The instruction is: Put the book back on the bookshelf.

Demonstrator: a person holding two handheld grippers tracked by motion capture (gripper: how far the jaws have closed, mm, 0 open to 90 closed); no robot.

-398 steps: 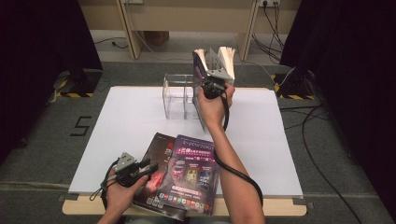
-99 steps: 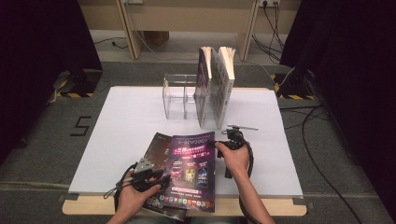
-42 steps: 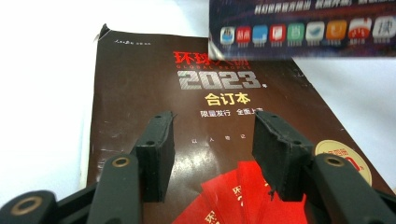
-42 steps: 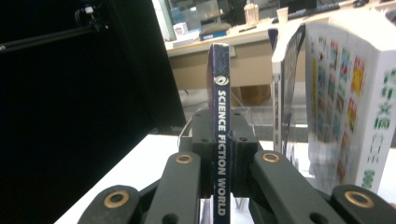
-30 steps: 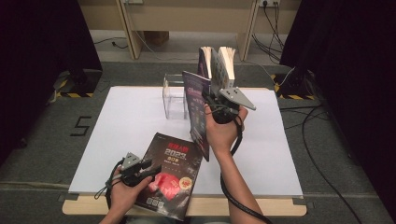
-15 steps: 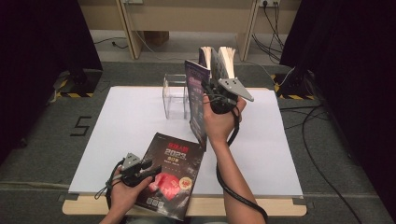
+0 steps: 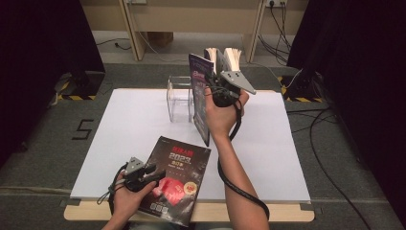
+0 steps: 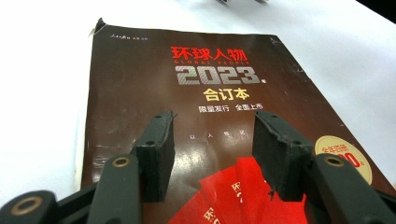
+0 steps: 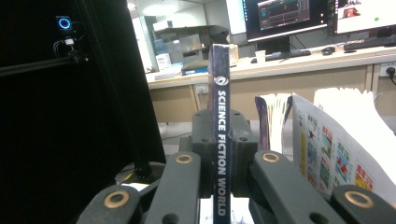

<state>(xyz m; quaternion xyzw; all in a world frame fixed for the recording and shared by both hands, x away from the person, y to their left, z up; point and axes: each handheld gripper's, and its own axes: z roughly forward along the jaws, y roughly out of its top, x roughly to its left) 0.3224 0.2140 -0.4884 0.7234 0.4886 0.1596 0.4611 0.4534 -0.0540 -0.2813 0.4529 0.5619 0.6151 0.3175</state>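
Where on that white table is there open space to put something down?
The white table is bare along its left side, left of the clear rack, and on the right past the right gripper. The rack and the brown magazine at the front edge are the crowded spots.

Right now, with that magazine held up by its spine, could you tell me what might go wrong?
1. The right tool pinches only the thin spine of the Science Fiction World magazine, so it could swing or slip.
2. It may knock the fanned magazines standing in the clear rack.
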